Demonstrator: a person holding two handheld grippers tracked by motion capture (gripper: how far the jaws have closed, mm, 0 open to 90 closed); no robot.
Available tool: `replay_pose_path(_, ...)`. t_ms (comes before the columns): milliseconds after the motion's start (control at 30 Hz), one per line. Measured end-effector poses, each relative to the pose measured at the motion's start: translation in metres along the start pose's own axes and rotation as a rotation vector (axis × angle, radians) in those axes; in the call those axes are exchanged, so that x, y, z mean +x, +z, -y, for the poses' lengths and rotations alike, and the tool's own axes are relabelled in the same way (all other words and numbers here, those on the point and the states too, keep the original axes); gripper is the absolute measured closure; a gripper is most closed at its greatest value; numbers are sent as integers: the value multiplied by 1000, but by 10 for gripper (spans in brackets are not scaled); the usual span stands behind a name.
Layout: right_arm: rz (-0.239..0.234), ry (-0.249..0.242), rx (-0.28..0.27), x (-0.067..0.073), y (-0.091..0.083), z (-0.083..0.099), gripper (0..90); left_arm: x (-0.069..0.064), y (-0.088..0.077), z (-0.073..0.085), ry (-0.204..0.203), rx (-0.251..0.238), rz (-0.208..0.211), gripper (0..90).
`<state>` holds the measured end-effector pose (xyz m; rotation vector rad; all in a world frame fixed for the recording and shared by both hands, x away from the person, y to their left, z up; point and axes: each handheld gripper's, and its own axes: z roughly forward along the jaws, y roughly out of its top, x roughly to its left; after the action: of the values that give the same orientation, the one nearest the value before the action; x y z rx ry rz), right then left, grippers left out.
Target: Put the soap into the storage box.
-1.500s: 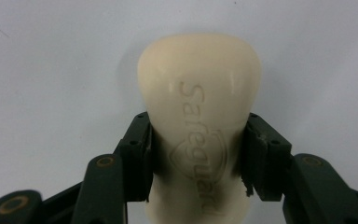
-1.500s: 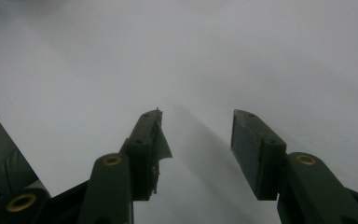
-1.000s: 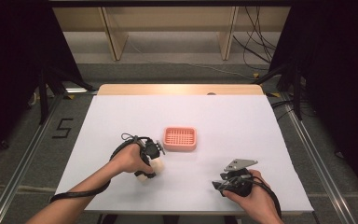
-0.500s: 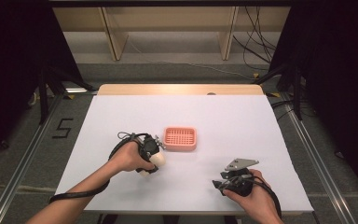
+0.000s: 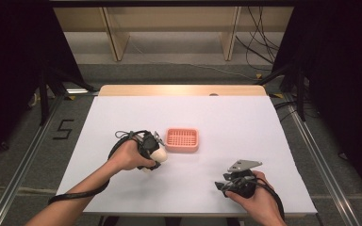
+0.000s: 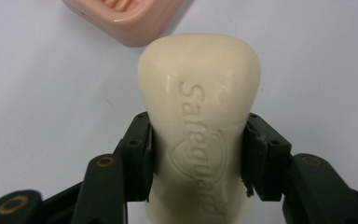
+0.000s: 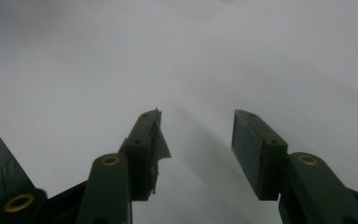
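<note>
Cream embossed soap bar (image 6: 199,116) clamped between fingers, just beside pink soap dish (image 5: 182,139)

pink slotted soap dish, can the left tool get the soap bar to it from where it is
Probably yes. The left tool is shut on the cream soap bar, and the pink slotted plastic soap dish lies just beyond it with bare white table between.

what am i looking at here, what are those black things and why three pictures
A person sits at a white table and holds a hand-held clamp tool in each hand. The high view looks down from above. The other two come from small cameras riding on each tool, looking along its black fingers. The left gripper is clamped on a cream bar of soap stamped Safeguard, close to a pink soap dish. The right gripper rests near the table's front edge with its fingers apart, holding nothing.
</note>
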<state>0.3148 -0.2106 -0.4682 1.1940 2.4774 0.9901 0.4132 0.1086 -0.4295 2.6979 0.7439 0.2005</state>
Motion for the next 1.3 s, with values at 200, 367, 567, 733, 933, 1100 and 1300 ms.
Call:
replay_pose_path(200,-3,-1,10,0,-1,0,523,2,-1,-2,-6,-25,-9,496)
replay_pose_path(367,-3,-2,9,0,-1,0,523,2,-2,-3,-14,-42,-14,496)
replay_pose_path(567,-2,11,3,0,0,0,524,4,-2,-6,-1,-69,-25,496)
replay_pose_path(733,-2,11,3,0,0,1,522,6,-3,-8,2,-81,-30,496)
replay_pose_path(933,-10,29,9,0,-1,0,520,8,-3,-9,-1,-87,-31,496)
replay_pose_path(1100,-3,11,3,0,0,1,520,10,-3,-11,3,-95,-34,496)
replay_pose_path(1300,-5,9,13,0,-1,0,520,10,-4,-13,7,-108,-41,496)
